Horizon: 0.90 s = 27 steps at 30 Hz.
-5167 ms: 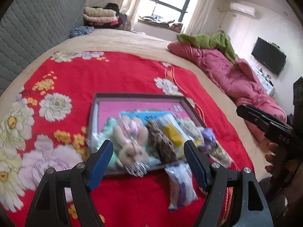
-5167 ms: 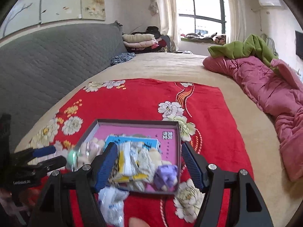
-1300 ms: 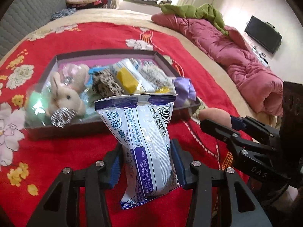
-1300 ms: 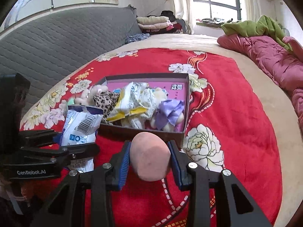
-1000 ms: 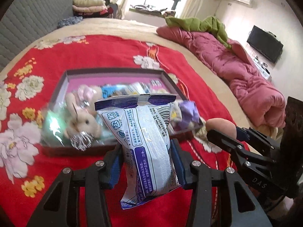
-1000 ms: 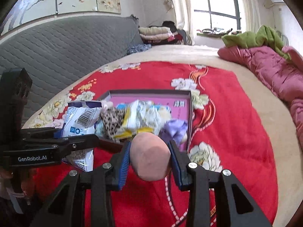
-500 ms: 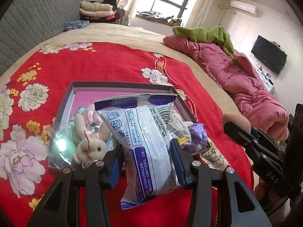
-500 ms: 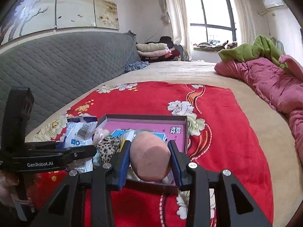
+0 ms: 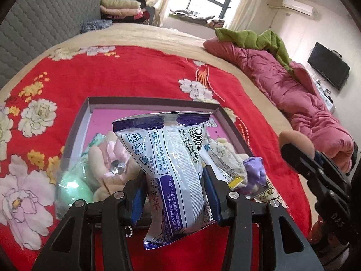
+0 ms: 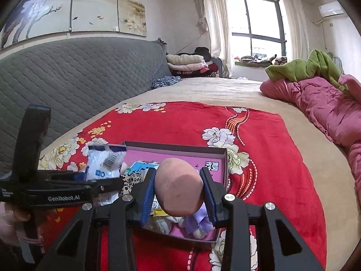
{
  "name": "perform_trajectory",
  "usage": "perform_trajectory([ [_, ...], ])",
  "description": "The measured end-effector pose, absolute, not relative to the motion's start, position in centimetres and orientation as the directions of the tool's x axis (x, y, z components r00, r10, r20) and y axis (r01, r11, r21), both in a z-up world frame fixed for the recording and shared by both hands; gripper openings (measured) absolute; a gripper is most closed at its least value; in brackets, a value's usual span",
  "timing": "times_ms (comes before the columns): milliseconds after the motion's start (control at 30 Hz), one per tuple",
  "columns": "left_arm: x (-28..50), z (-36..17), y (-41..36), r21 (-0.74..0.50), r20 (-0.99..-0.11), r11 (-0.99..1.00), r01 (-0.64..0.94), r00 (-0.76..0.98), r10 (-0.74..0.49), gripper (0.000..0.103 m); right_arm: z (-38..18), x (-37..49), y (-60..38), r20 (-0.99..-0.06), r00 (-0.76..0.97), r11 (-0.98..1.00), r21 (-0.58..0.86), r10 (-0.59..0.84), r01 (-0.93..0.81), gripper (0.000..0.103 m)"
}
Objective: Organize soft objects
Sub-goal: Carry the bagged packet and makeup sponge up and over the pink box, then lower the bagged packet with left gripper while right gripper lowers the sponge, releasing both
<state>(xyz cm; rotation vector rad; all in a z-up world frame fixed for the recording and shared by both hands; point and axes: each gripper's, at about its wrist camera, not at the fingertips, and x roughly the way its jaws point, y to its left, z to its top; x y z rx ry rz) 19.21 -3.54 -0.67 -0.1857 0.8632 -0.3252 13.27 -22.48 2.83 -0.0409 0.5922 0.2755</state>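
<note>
Two hand-held grippers, each loaded, hover at the near edge of the box [image 9: 155,103] on the bed. The left hand-held gripper [image 9: 174,194] clamps a packet [image 9: 173,158], long axis upright; the right hand-held gripper [image 10: 178,194] pinches a pink sponge [image 10: 178,189]. The box's bare pink floor lies ahead and below both, its near half crowded with toys.

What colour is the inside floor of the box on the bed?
Bright pink inside the box, with grey walls; the left wrist view shows it best.
</note>
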Motion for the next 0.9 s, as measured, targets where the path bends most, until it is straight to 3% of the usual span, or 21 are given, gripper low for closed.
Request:
perform_trajectory([
  [667,21.8,-2.8,-4.7,-0.226,-0.751,0.955,0.194,0.590,-0.298,0.049,2.7,15.4,-22.7,-0.535,0.815,0.966,0.012,0.224,-0.258,0.039],
  [900,21.7,-2.9,-4.8,-0.201,-0.755,0.960,0.193,0.594,-0.277,0.049,1.5,16.0,-22.1,-0.584,0.779,0.960,0.001,0.228,-0.280,0.039],
])
